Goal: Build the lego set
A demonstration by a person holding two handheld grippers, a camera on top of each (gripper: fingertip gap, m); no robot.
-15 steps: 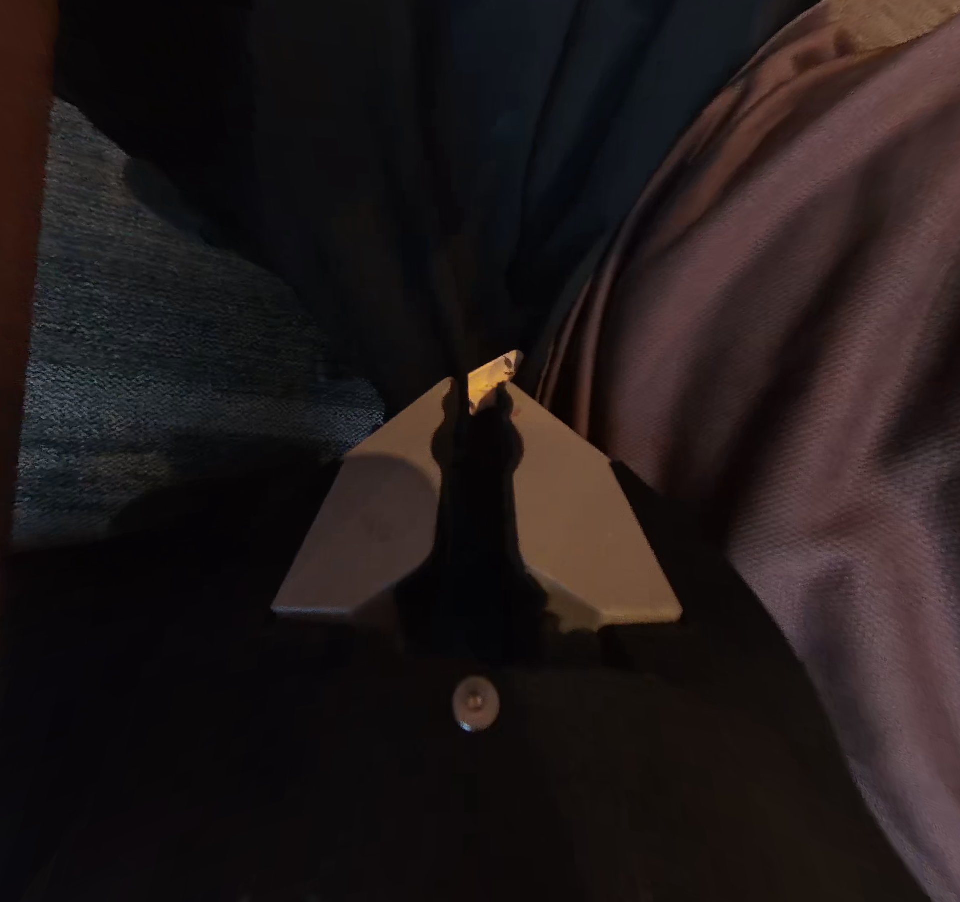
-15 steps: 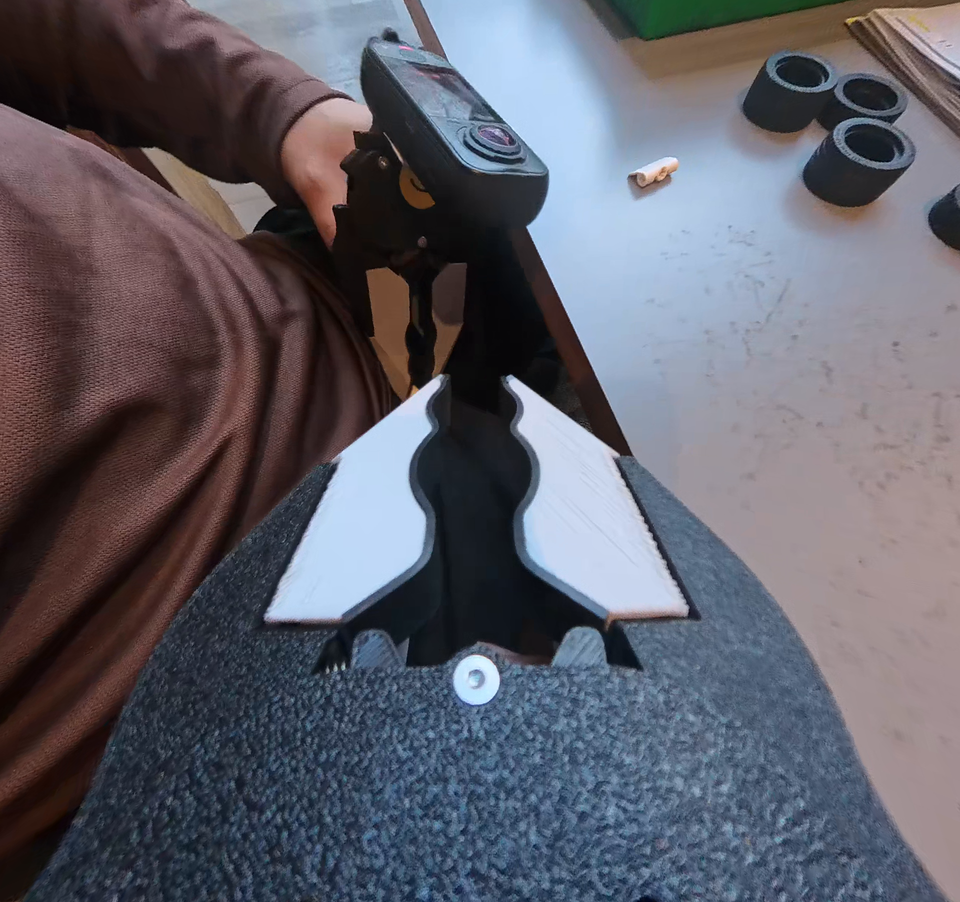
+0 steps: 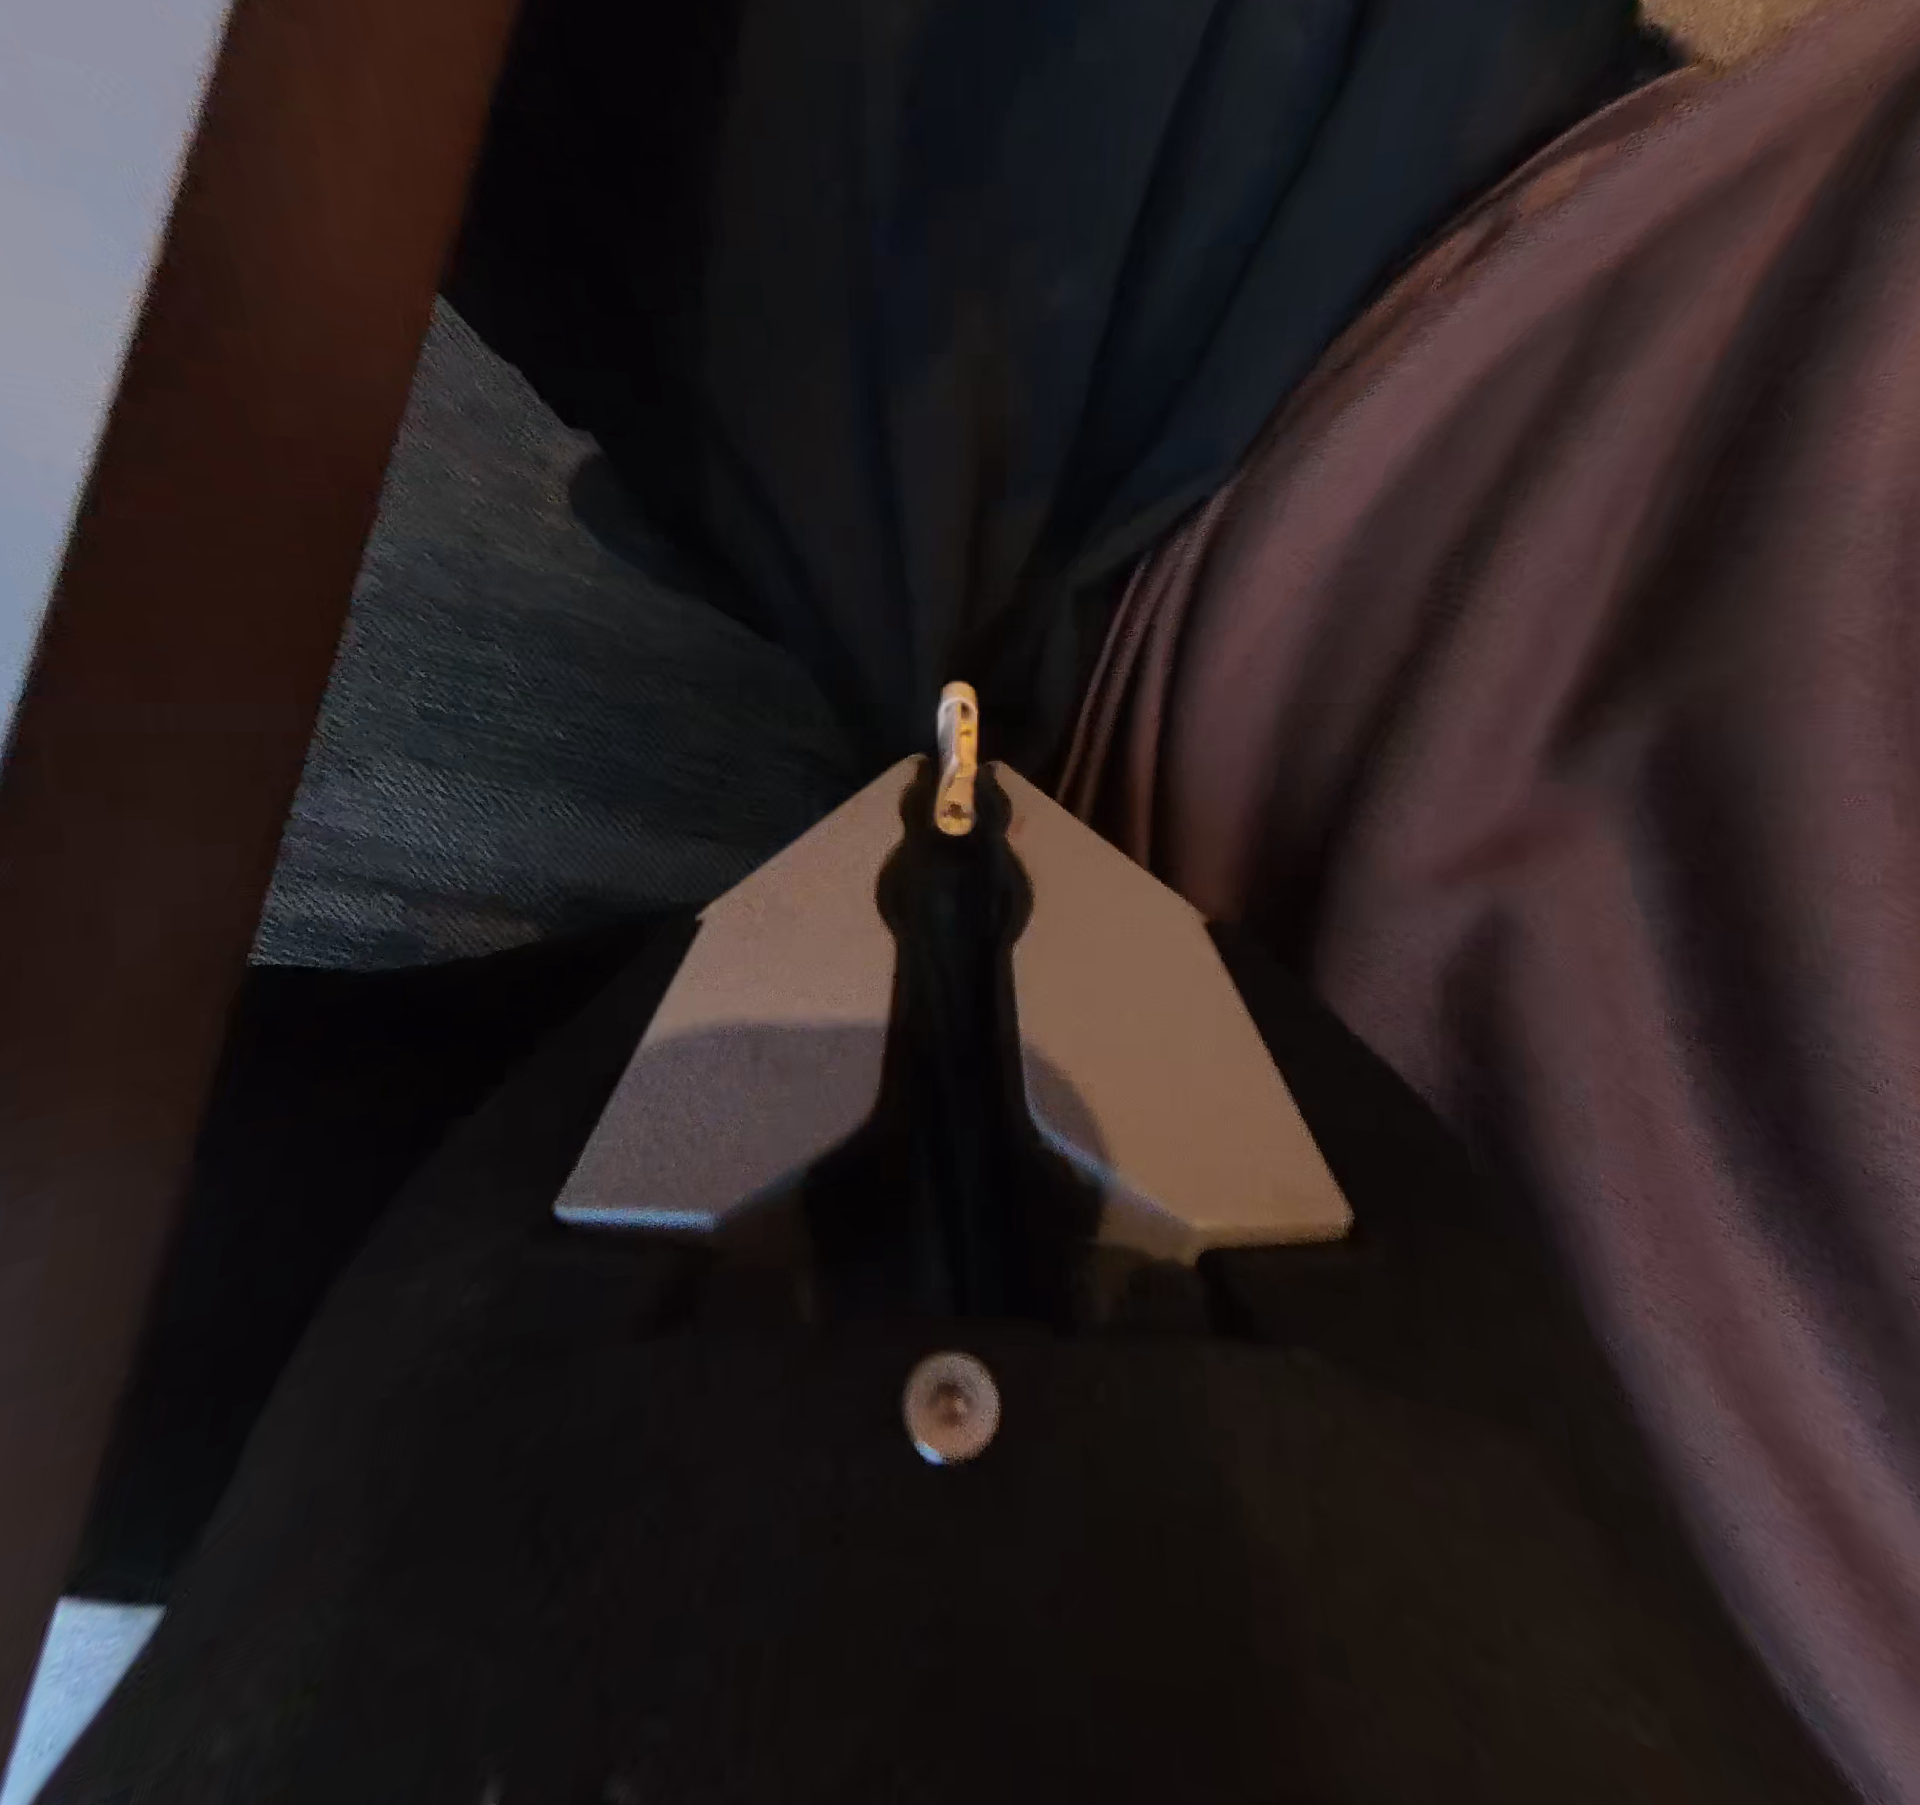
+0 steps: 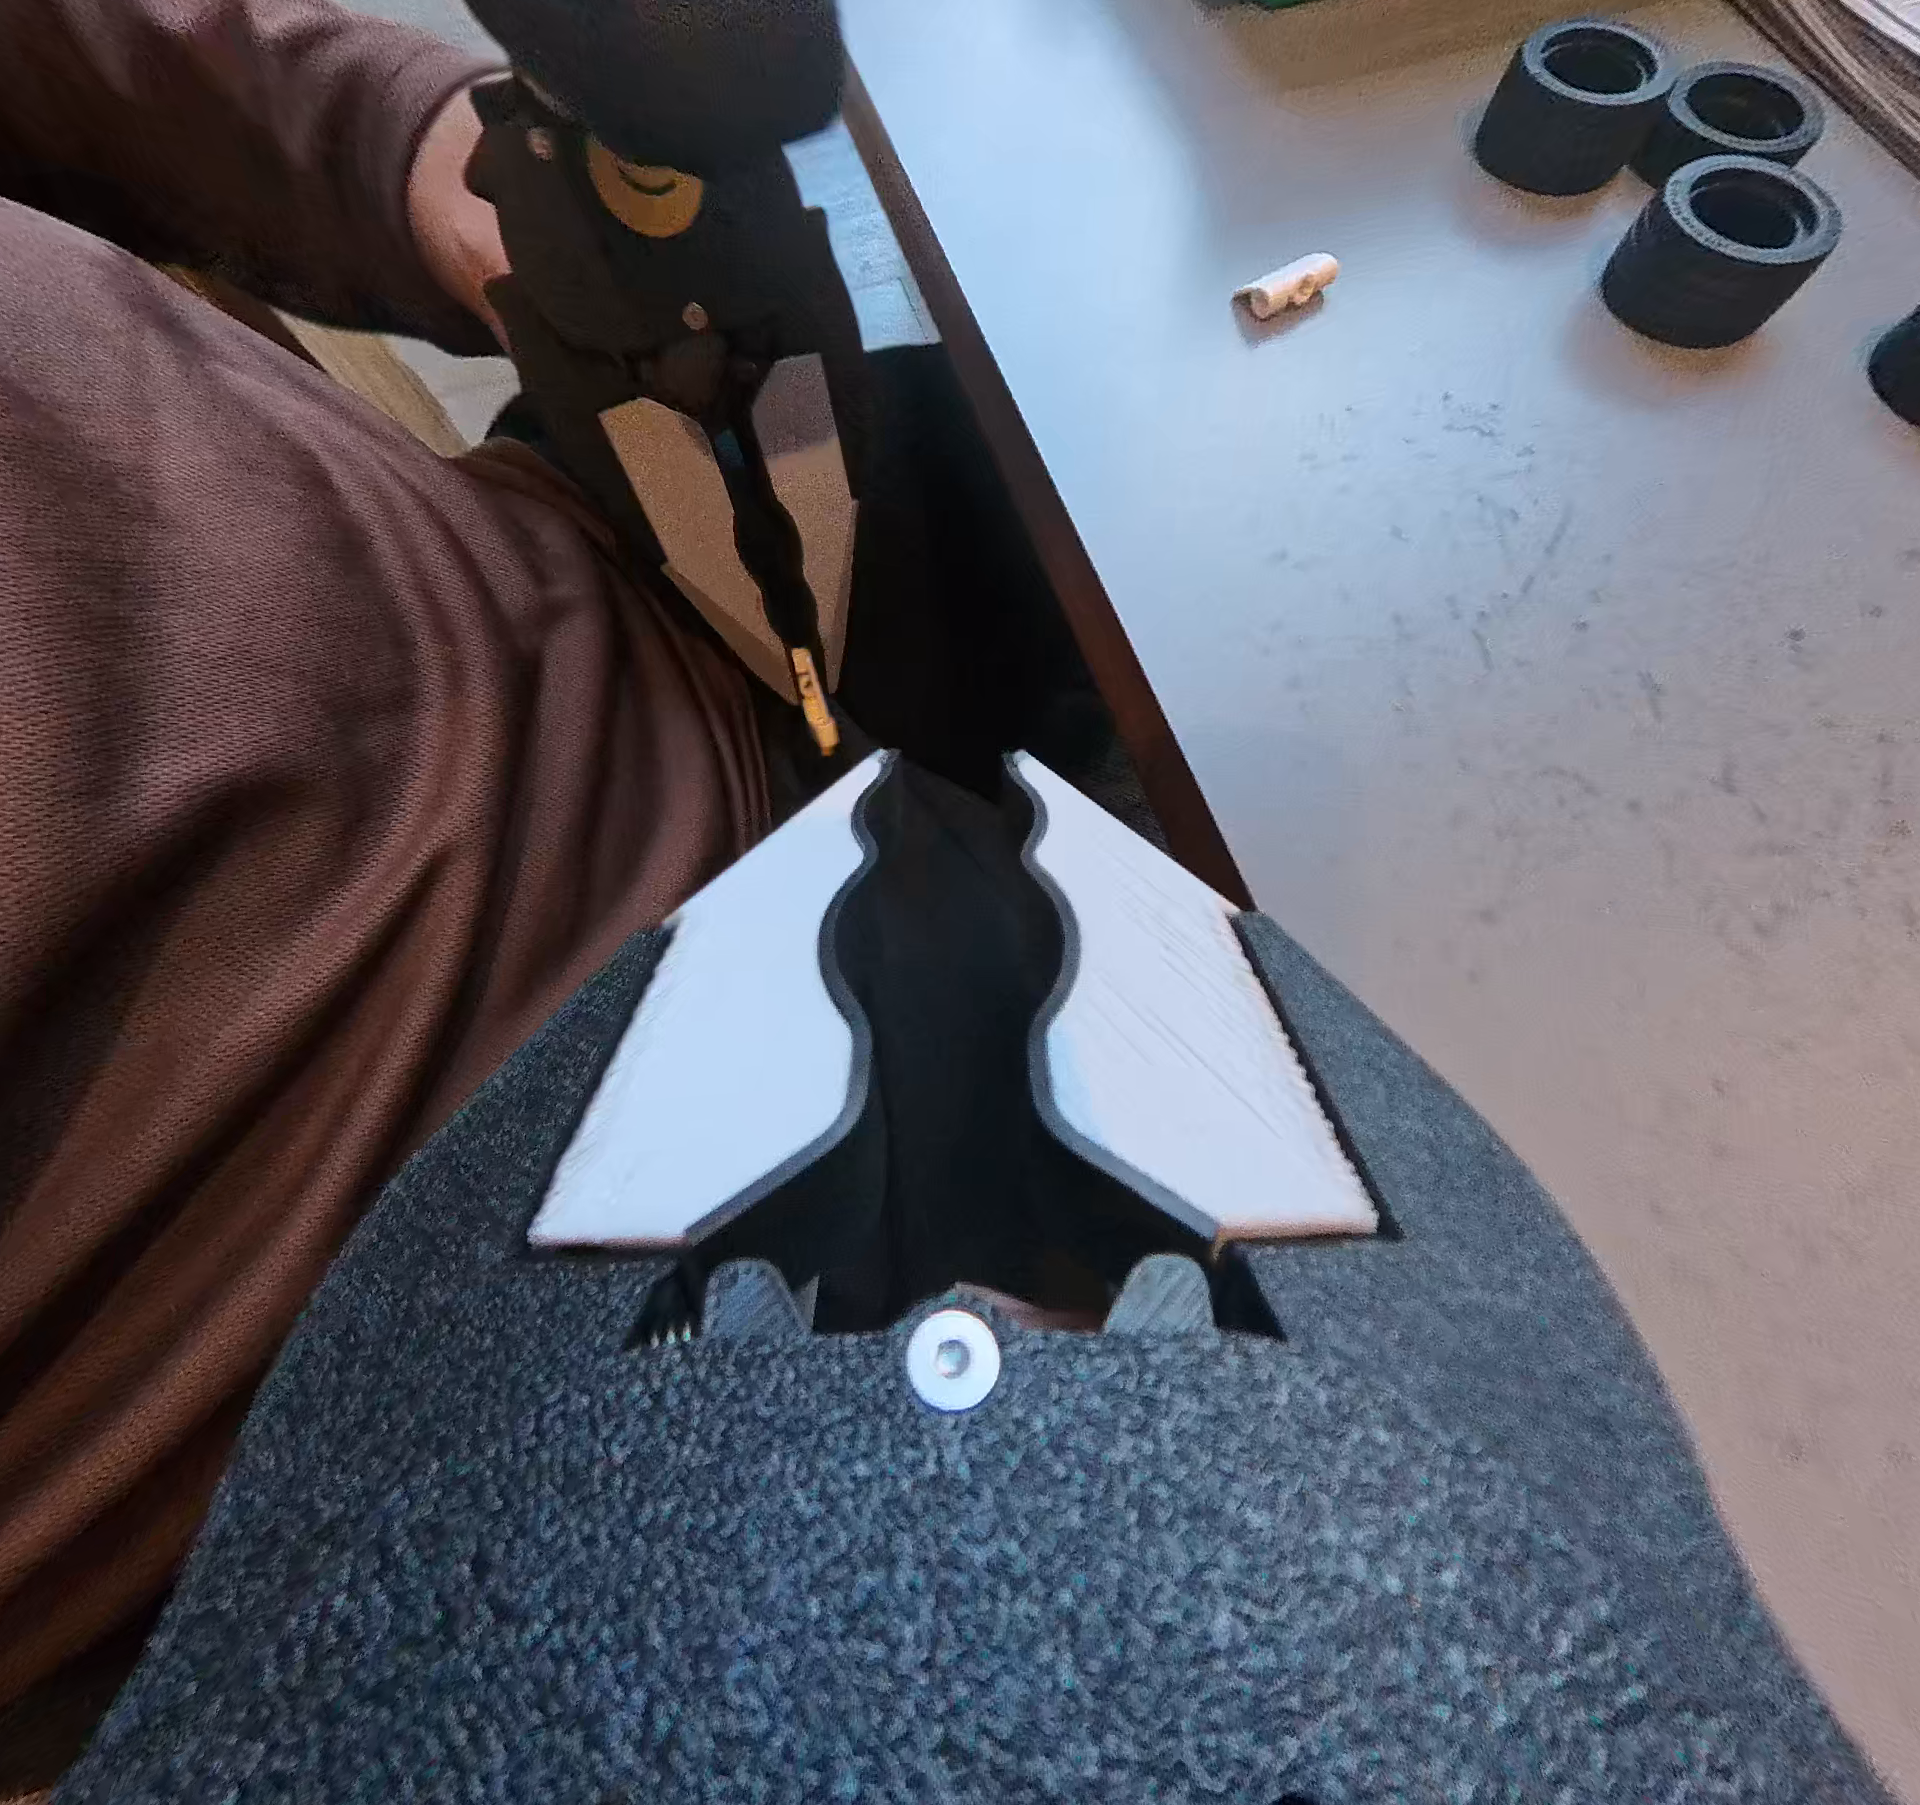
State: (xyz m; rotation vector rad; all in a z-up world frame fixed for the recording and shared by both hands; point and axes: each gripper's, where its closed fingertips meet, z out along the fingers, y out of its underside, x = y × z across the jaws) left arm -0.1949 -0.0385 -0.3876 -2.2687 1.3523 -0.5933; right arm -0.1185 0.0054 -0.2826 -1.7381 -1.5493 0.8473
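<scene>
while my left gripper (image 3: pixel 956 768) clamps a small tan lego piece (image 3: pixel 957 758) below the table edge (image 3: pixel 208 612), my right gripper (image 4: pixel 948 768) stands apart, empty. only the right wrist view shows the black tyres (image 4: pixel 1720 249) and white piece (image 4: pixel 1286 283) on the table (image 4: pixel 1455 716).

- The left two-finger gripper with pale grey wedge-shaped fingers (image 3: pixel 957 768) has its jaws drawn together at the tips, pinching a small tan piece; in the right wrist view it (image 4: pixel 805 675) points downward, below the table edge, beside the lap
- A hand (image 4: pixel 452 217) in a brown sleeve grips its black handle
- The right gripper with white wedge fingers on a black speckled body (image 4: pixel 948 768) has its jaws parted, nothing between them; its tips sit just beside the left gripper's tips
</scene>
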